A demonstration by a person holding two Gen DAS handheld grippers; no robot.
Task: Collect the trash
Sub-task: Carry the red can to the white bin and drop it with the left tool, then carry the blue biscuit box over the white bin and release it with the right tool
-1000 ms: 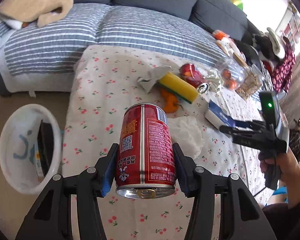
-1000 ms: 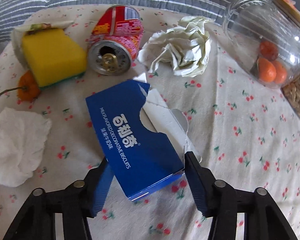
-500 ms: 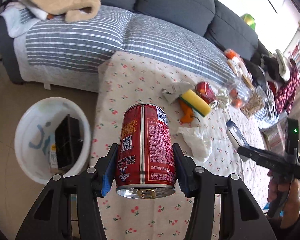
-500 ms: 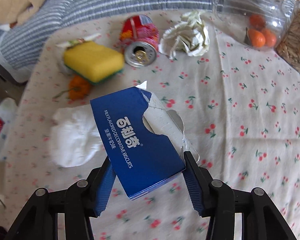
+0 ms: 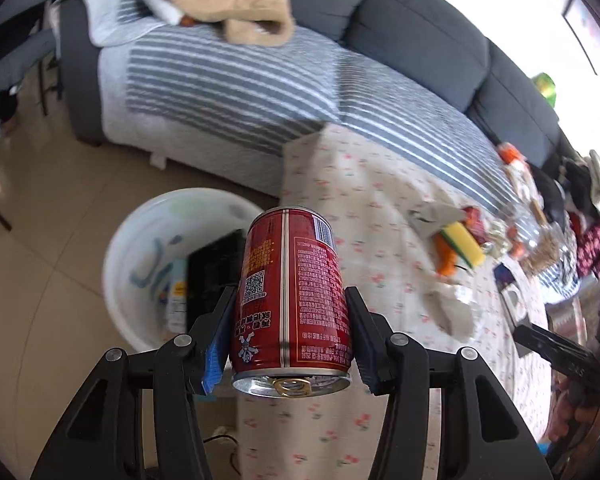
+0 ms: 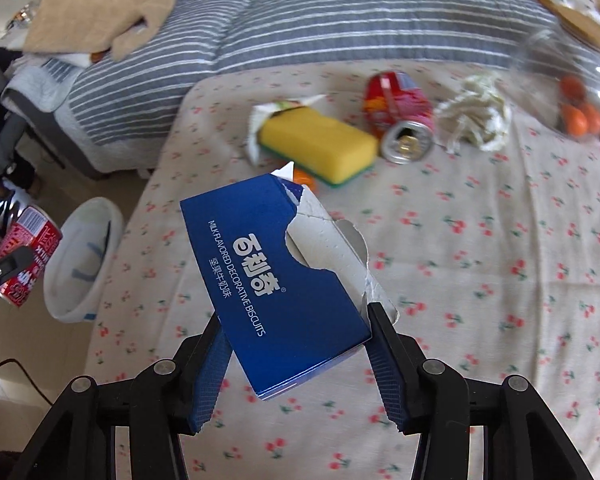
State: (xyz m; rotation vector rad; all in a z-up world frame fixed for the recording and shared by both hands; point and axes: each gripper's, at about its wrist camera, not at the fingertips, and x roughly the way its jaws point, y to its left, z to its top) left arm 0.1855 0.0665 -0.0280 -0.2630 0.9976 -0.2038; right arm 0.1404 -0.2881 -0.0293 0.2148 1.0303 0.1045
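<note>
Red drink can (image 5: 292, 300), pull-tab end toward you: clamped in your left gripper (image 5: 290, 340), held over the table's (image 5: 340, 184) edge beside the white bin (image 5: 148, 264) on the floor. Blue biscuit box (image 6: 272, 284), torn open: pinched in your right gripper (image 6: 296, 344) above the cherry-print table, sponge (image 6: 320, 144) beyond.

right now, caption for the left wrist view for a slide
Left tongs grip a red can above the white bin beside the floral-clothed table.
</note>
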